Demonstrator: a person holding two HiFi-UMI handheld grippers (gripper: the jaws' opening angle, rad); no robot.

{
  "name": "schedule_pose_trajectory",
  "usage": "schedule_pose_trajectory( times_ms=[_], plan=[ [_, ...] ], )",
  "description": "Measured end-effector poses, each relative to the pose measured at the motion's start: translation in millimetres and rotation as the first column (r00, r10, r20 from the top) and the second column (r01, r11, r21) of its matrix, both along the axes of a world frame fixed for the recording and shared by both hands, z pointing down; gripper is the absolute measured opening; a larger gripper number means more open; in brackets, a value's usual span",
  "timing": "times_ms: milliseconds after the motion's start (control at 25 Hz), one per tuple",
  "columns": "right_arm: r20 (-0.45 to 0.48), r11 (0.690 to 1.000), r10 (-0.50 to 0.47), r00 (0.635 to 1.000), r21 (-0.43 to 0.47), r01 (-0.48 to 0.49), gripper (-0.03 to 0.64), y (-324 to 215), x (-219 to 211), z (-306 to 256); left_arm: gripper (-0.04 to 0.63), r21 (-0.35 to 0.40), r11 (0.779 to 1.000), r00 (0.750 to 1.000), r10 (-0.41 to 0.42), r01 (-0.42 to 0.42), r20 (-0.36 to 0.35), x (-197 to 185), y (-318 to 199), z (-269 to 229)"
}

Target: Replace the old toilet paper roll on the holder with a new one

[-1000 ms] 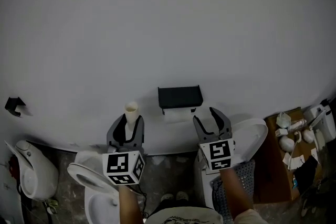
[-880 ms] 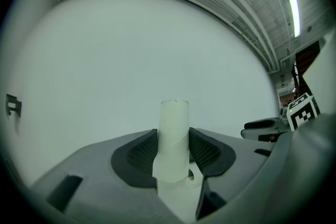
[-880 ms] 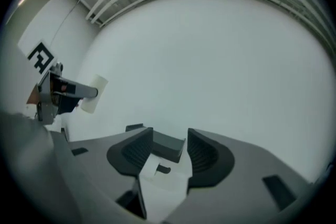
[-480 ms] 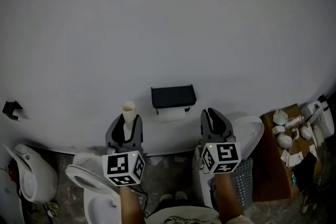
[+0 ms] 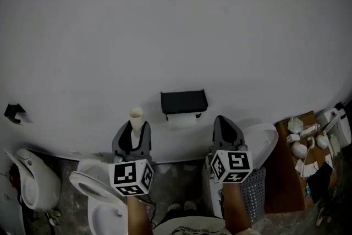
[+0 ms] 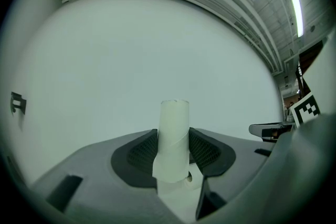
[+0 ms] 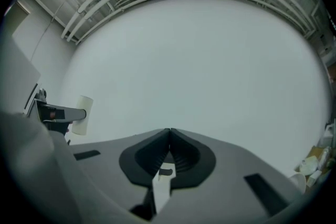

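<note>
In the head view our left gripper (image 5: 136, 126) grasps the old cardboard tube (image 5: 137, 114) upright, left of the black holder (image 5: 184, 100), with white paper (image 5: 181, 121) just under the holder. Our right gripper (image 5: 223, 121) sits right of the holder. The left gripper view shows the tube pinched between both jaws. In the right gripper view the jaws are clenched together on nothing

Dim, flat grey light throughout; ceiling strip light (image 6: 297, 7) glows; both gripper views bend into black fisheye corners.
</note>
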State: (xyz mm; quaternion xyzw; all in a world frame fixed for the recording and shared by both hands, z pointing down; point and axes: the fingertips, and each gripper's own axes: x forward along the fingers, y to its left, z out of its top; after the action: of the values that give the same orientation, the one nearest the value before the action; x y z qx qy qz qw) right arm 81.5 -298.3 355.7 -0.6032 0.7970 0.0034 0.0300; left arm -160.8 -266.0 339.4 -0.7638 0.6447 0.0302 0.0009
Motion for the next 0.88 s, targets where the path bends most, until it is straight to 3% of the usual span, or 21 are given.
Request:
schedule_pose_trajectory(
  times_ms=[360, 880],
  plan=[
    [-0.039, 1.000, -0.006, 0.999, -0.005, 0.006, -0.008, -6.1, -3.8, 2.6, 0.186, 0.003, 1.000, 1.000, -0.001, 0.001, 0.012, -1.2, -3.8, -1.9],
    [-0.028, 1.000, -0.005, 1.000, -0.026, 0.005, -0.009, -9.1, -0.5, 5.4, 0.186, 0.004, 1.000, 1.000, 0.004, -0.004, 0.015, -1.6, -6.9, -4.5]
  ],
)
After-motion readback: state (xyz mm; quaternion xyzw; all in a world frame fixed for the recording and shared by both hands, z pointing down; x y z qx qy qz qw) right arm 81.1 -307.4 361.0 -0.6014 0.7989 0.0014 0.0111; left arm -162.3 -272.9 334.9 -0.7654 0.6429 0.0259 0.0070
